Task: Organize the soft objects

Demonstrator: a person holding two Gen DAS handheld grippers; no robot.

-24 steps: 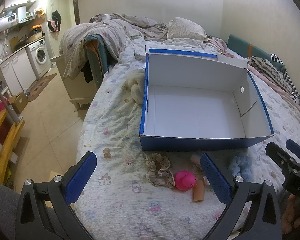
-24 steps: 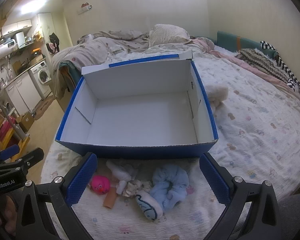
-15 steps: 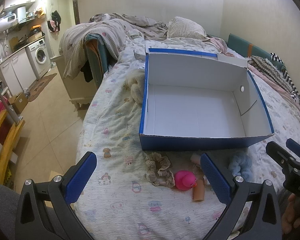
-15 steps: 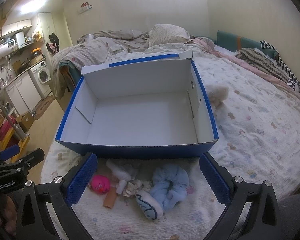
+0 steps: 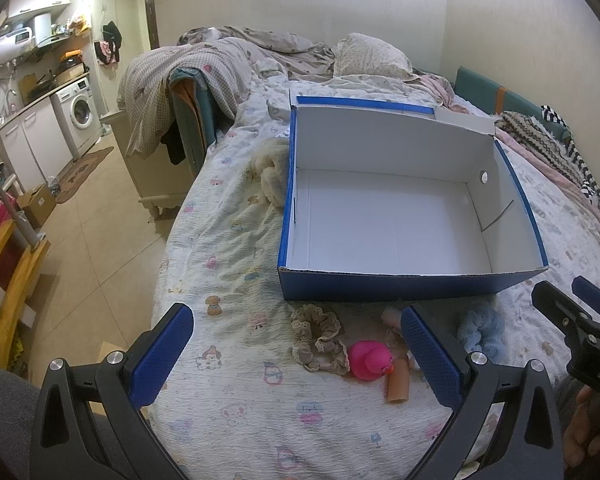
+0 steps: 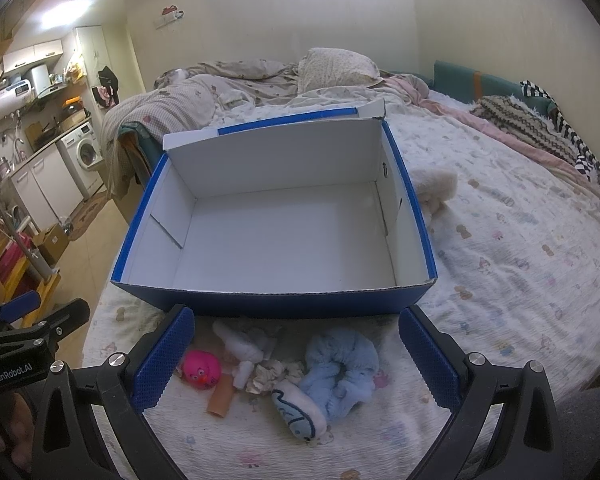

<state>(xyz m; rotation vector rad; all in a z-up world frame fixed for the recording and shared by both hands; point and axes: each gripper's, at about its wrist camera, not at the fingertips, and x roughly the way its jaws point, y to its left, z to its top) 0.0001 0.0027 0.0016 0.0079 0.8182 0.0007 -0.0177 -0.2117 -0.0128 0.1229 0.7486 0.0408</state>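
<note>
A small heap of soft things lies on the bed just in front of the blue box (image 6: 274, 300): a fluffy blue scrunchie (image 6: 340, 368), a beige lace scrunchie (image 5: 320, 338), a pink duck (image 5: 369, 360), a tan tube (image 5: 398, 382) and a white fish-print plush (image 6: 300, 414). The box stands open, its white inside bare. Both the left gripper (image 5: 298, 356) and the right gripper (image 6: 296, 356) hang above the heap with jaws wide apart, gripping nothing. The cartoon-print sheet (image 6: 520, 264) is rumpled; a pillow (image 5: 370, 58) sits at the far end. Beyond the tiled floor (image 5: 88, 232), a washing machine (image 5: 80, 110) stands under a counter.
</note>
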